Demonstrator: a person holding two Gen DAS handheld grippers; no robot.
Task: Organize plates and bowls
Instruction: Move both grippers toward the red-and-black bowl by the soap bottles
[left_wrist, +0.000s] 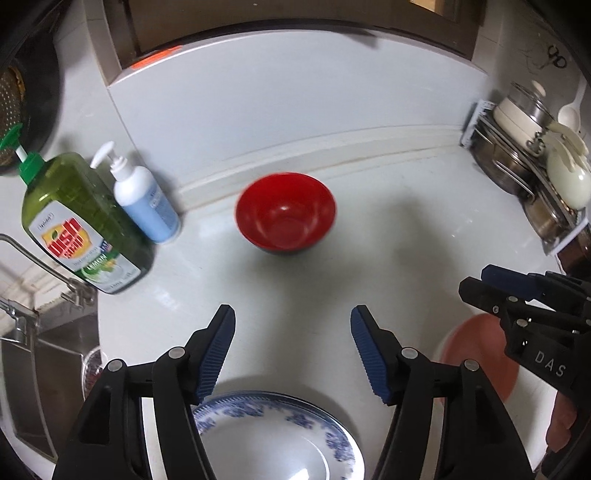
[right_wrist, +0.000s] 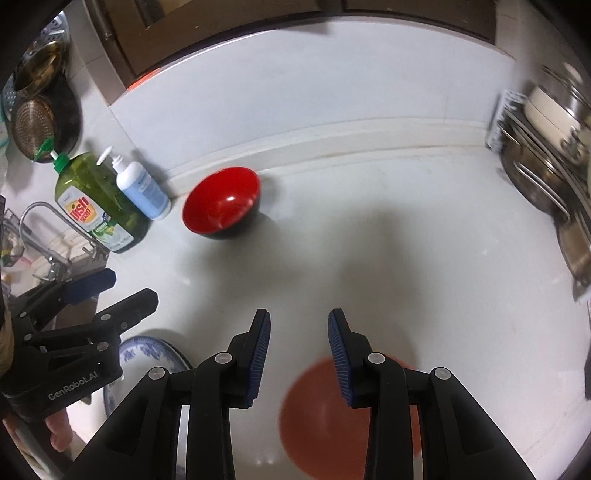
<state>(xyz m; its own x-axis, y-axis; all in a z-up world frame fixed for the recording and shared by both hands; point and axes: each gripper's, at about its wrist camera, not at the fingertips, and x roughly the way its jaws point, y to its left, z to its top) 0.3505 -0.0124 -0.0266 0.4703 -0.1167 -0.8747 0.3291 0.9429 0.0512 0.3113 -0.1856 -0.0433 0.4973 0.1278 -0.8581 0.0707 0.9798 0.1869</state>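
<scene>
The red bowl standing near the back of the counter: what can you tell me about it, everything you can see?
The red bowl is round and deep, glossy red inside and black outside, and looks like plastic or lacquerware. It stands upright and empty on the pale counter, close to the raised strip along the wall. A small highlight shines on its inner wall. Nothing touches it: the white pump bottle stands apart beside it, and both hand-held grippers are nearer the camera, well clear of it. Its rim is slightly blurred.
</scene>
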